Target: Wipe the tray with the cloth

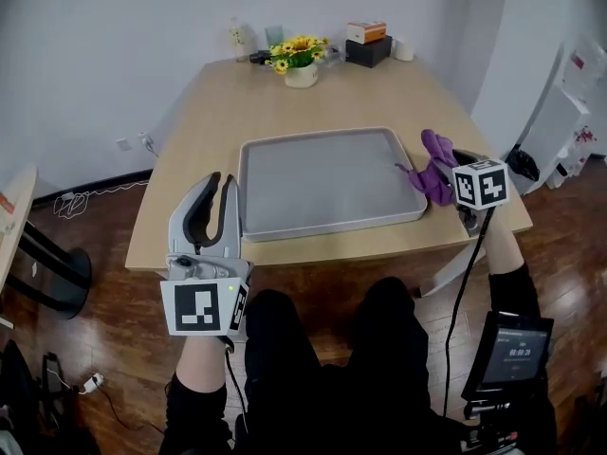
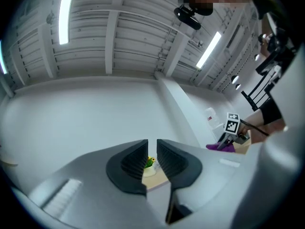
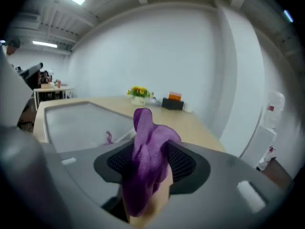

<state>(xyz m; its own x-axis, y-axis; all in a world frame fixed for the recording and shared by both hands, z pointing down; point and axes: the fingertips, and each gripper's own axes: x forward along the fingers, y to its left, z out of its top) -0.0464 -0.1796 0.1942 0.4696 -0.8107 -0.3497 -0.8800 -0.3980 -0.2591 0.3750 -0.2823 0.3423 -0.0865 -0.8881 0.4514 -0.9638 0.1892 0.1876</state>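
Observation:
The grey tray (image 1: 322,180) lies empty in the middle of the wooden table (image 1: 204,131). A purple cloth (image 1: 434,164) is bunched at the tray's right rim, part of it hanging over the rim. My right gripper (image 1: 446,178) is at the cloth. In the right gripper view the cloth (image 3: 148,142) stands up between the pads of that gripper (image 3: 150,159) and touches both, with the tray (image 3: 78,120) just beyond. My left gripper (image 1: 219,184) is raised at the table's front left edge, left of the tray. It points upward with its jaws (image 2: 152,152) shut and nothing between them.
A pot of yellow flowers (image 1: 301,62) stands at the table's far edge, with a black box and an orange box (image 1: 368,44) to its right. The person's knees are under the front edge. A round side table (image 1: 14,211) stands at the far left.

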